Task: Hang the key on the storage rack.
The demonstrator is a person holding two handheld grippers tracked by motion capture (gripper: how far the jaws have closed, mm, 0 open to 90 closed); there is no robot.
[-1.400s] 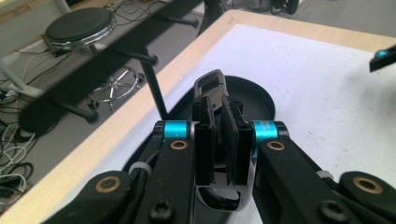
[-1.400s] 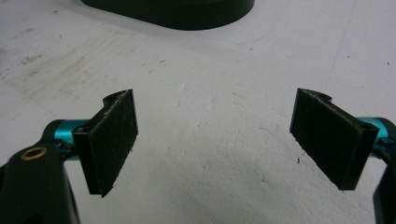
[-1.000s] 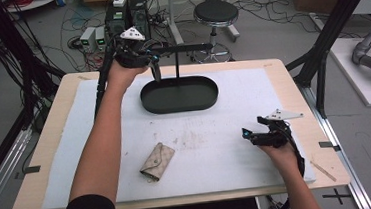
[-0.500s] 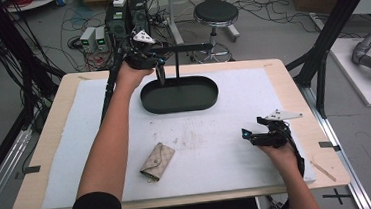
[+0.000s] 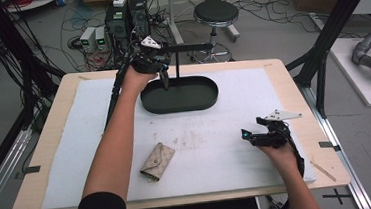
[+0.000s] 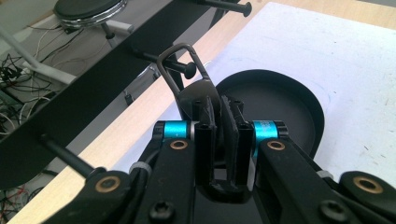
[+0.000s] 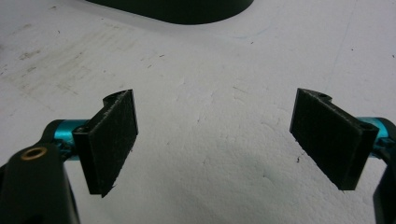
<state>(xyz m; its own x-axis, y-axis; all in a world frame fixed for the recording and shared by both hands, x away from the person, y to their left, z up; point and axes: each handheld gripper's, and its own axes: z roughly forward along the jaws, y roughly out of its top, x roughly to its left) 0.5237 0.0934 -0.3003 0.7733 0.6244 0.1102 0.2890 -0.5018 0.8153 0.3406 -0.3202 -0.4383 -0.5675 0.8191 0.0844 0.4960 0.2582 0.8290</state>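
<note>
Metal carabiner key ring (image 6: 187,74), light, stiff and slick, sat pinched by its dark fob in the closed left gripper (image 6: 218,105), its loop over the rack's peg (image 6: 180,66) at twelve o'clock of the tray (image 5: 180,95)

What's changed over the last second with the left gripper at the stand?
The left gripper, shut on a dark metal hook, moved right and down toward the stand's pegs over the black tray. The right gripper stayed open and still; the key pouch hasn't moved.

The left gripper (image 6: 217,109) pinches a dark tag with a wire loop (image 6: 184,70) between closed jaws, beside a peg (image 6: 166,63) of the black rack, the oval tray (image 6: 285,107) just beyond.
</note>
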